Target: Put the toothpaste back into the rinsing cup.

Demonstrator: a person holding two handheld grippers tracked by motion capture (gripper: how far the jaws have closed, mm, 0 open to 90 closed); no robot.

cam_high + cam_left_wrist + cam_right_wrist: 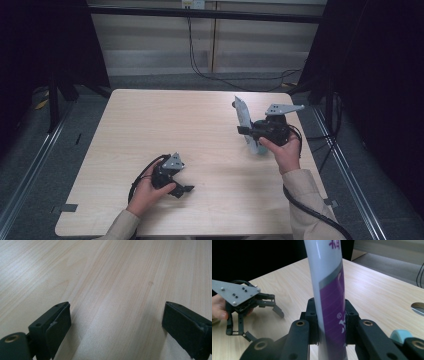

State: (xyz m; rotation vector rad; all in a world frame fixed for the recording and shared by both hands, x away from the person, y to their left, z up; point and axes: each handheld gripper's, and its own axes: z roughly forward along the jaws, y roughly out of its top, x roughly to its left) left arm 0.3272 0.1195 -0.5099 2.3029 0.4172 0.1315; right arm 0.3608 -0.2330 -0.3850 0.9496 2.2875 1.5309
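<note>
The right gripper (331,325) is clamped on a white and purple tube (329,290), its jaws pressed against the tube's flat sides. In the high view the tube (243,120) stands at the right of centre, lifted above the wooden table (165,120) and leaning toward the top of the frame, with the right gripper (245,131) gripping it low down.

The left gripper (186,189) rests at the lower left of the high view, on the table or just above it. Its jaws are spread wide with nothing between them, and the left gripper view shows bare wood between the two black pads (58,325). The right gripper view shows it at the left edge (263,321), well apart from the tube.

The step in hand looks like a carry or a handover of the tube. To do it well, the right grip should stay firm but not crush, since a soft tube can bulge or slip. Keeping it near upright would stop it swinging. If the left gripper is to take it, it should come in level, wide open, and close on the free upper part, clear of the right jaws.

At the right edge of the right gripper view lie a pale blue roll (401,335) and a flat grey thing (418,307); what they are I cannot tell.
</note>
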